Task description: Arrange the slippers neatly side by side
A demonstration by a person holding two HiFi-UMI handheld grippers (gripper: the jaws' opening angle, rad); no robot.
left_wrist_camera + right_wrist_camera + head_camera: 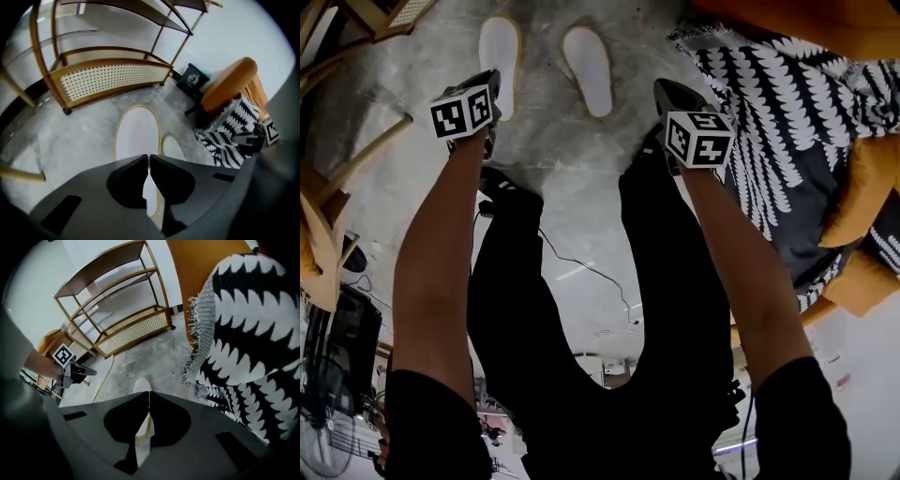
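Two white slippers with tan rims lie side by side, soles down, on the grey floor: the left slipper (499, 58) (136, 133) and the right slipper (588, 67) (173, 147). My left gripper (490, 79) (148, 157) hangs above the near end of the left slipper. Its jaws are shut and hold nothing. My right gripper (666, 90) (149, 393) hovers to the right of the right slipper (140, 383), apart from it. Its jaws are also shut and hold nothing. In the right gripper view the left gripper (70, 373) shows at the left.
A wooden shelf with a rattan front (112, 77) (136, 333) stands behind the slippers. An orange chair draped with a black-and-white throw (787, 103) (229, 84) is close on the right. A wooden chair frame (337, 169) is on the left, and a thin cable (581, 267) lies on the floor.
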